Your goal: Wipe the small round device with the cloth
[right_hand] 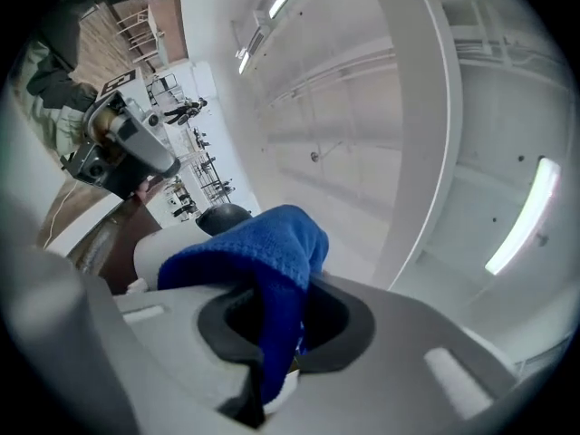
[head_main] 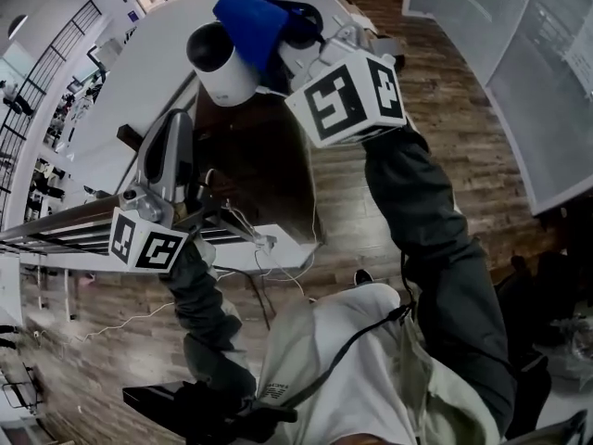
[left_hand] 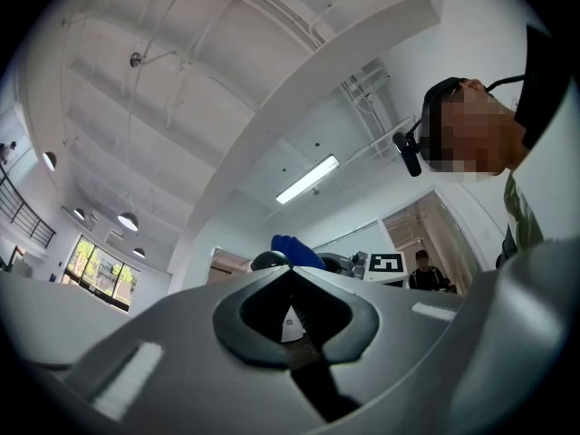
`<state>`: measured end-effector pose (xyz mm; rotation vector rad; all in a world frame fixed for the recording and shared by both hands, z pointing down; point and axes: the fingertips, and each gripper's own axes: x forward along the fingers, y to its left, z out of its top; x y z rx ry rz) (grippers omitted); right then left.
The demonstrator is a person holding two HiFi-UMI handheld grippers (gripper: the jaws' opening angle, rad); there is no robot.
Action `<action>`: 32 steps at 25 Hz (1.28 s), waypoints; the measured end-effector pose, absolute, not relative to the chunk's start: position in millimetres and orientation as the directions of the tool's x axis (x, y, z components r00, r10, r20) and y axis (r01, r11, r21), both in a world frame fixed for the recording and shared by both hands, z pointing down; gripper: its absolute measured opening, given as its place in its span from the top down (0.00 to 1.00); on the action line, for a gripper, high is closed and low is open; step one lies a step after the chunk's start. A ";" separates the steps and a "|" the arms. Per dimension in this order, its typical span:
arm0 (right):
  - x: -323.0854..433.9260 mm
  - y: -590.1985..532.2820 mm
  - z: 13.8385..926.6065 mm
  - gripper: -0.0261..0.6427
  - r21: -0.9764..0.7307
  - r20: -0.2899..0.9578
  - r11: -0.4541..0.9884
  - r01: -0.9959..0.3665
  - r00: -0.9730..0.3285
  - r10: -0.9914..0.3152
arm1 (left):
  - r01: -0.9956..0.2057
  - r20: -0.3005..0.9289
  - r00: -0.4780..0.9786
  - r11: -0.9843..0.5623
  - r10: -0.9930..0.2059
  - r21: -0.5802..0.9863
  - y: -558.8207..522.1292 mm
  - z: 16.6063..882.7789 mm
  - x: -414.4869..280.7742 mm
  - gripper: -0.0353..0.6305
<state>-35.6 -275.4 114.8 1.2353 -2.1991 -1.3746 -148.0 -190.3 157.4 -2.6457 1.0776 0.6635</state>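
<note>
Right gripper (head_main: 289,28) is clenched on a blue knitted cloth (head_main: 248,7). The right gripper view shows a fold pinched between the jaws, so the loose bulk bunches ahead of the tips as a pad. That pad lies over the top and one side of the small round white device with a black dome face (head_main: 222,68), which appears to stand at the far edge of a dark brown tabletop (head_main: 264,170), though its base is hidden. Held this way, soft fabric rather than the hard jaws meets the shell. The left gripper (head_main: 176,128) has its jaws together on nothing, with the tips pointing up at the device, near it but apart. It is probably waiting to steady the body if the rubbing pushes it. Wiping seems under way, and the black dome face is uncovered
</note>
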 end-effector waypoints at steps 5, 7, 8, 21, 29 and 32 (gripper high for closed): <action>-57.2 -281.3 155.6 0.90 0.894 -0.105 0.197 -0.402 -0.616 -0.780 | -0.690 -0.481 0.647 -0.723 -0.592 -0.039 -186.3 159.6 -146.0 0.94; -55.5 -285.7 179.6 0.90 0.889 -0.038 0.262 -0.377 -0.630 -0.776 | -0.689 -0.479 0.650 -0.724 -0.590 -0.044 -186.2 160.6 -145.0 0.94; -54.5 -286.2 187.9 0.90 0.872 -0.009 0.310 -0.379 -0.645 -0.764 | -0.690 -0.479 0.649 -0.722 -0.591 -0.044 -186.2 160.9 -145.1 0.94; -42.1 -283.2 105.9 0.90 0.900 -0.217 0.048 -0.433 -0.542 -0.812 | -0.700 -0.492 0.634 -0.714 -0.596 -0.037 -186.5 159.4 -147.4 0.94; -80.4 -252.8 96.7 0.91 0.947 -0.319 -0.281 -0.153 -0.517 -0.794 | -0.693 -0.490 0.636 -0.720 -0.596 -0.023 -185.5 154.8 -148.8 0.94; -75.8 -246.7 103.2 0.91 0.946 -0.323 -0.288 -0.149 -0.531 -0.784 | -0.692 -0.489 0.636 -0.722 -0.597 -0.019 -186.5 154.7 -148.2 0.94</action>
